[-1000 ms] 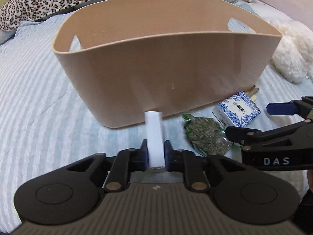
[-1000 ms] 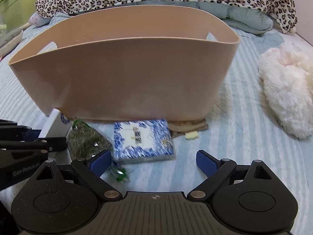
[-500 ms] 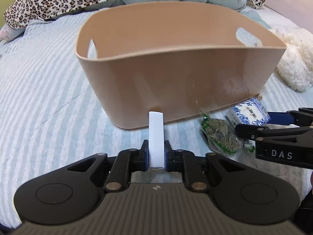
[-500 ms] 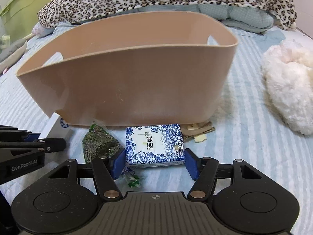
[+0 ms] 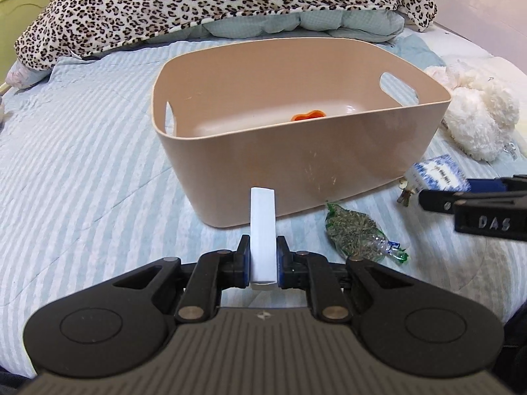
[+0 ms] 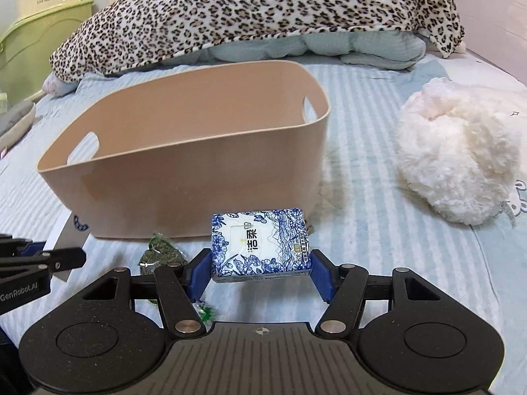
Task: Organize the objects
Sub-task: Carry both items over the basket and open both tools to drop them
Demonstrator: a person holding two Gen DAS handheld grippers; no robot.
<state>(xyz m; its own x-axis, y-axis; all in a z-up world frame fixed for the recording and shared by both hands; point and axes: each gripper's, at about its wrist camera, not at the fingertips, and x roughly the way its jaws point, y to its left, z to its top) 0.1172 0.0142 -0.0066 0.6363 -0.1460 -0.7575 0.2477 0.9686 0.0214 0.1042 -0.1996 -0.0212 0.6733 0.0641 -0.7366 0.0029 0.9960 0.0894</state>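
Observation:
A tan plastic basket (image 5: 296, 151) (image 6: 184, 177) with cut-out handles stands on the striped bed; a small orange object (image 5: 308, 116) lies inside it. My left gripper (image 5: 262, 260) is shut on a flat white box (image 5: 262, 230), held on edge above the bed in front of the basket. My right gripper (image 6: 260, 271) is shut on a blue-and-white tissue pack (image 6: 260, 243), lifted off the bed at the basket's near right corner. A clear bag of green dried herbs (image 5: 357, 233) (image 6: 159, 253) lies on the bed between the two grippers.
A fluffy white plush (image 6: 457, 161) (image 5: 477, 115) lies right of the basket. A leopard-print blanket (image 6: 263, 10) over pale blue bedding is heaped behind it. Small beige bits (image 5: 405, 194) sit by the basket's corner. A green bin (image 6: 36, 36) stands at far left.
My right gripper closed on the tissue pack and lifted it. My left gripper rose with the white box, so the basket's inside and the orange object now show.

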